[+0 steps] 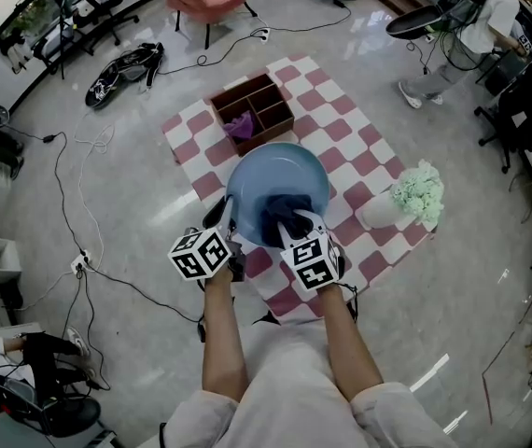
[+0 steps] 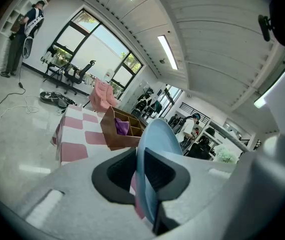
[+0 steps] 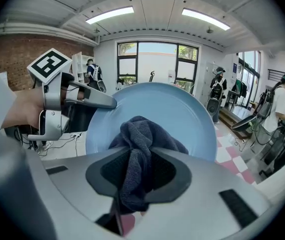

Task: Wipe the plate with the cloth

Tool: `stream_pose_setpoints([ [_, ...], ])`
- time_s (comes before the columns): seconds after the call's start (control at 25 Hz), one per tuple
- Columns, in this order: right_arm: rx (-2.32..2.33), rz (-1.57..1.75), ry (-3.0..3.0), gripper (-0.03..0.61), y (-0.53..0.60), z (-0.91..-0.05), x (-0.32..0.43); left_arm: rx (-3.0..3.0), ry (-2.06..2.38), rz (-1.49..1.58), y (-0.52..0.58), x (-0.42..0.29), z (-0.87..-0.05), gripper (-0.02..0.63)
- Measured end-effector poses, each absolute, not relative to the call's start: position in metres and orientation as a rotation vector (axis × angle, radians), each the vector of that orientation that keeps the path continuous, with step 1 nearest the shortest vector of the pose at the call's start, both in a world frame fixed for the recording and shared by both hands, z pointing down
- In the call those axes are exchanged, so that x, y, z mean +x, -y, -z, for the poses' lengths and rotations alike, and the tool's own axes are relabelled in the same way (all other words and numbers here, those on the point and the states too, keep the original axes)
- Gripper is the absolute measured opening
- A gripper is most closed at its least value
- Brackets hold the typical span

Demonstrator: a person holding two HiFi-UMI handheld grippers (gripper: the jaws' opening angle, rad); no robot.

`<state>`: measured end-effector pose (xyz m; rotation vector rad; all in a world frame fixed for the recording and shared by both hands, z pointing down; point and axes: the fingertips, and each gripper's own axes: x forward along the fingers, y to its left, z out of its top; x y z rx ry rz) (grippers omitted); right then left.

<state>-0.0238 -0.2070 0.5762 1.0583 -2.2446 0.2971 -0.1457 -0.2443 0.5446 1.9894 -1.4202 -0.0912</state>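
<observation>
While the left gripper (image 2: pixel 141 170) has its jaws clamped on the near rim of the plate (image 2: pixel 157 136), holding it tilted up on edge, the right gripper (image 3: pixel 138 176) pinches a bunched dark grey cloth (image 3: pixel 145 131) whose free end lies against the plate's inner face. The round, smooth, pale blue plate is raised over a pink-and-white checked mat (image 1: pixel 341 129), near a wooden divided box (image 1: pixel 259 110).

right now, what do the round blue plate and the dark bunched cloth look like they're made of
The round light-blue plate looks like smooth plastic or glazed ceramic, which one I cannot tell: even colour, faint sheen, thin rim. The dark blue-grey cloth looks like soft knit or terry fabric: nubby weave, limp folds.
</observation>
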Motion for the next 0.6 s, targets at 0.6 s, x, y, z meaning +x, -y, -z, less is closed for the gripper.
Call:
stream_pose_setpoints([
  [0.6,1.046,-0.257,2.278,0.1,0.204,-0.567,-0.045,2.09,1.306,-0.002,0.236,-0.109,-0.543,0.035],
])
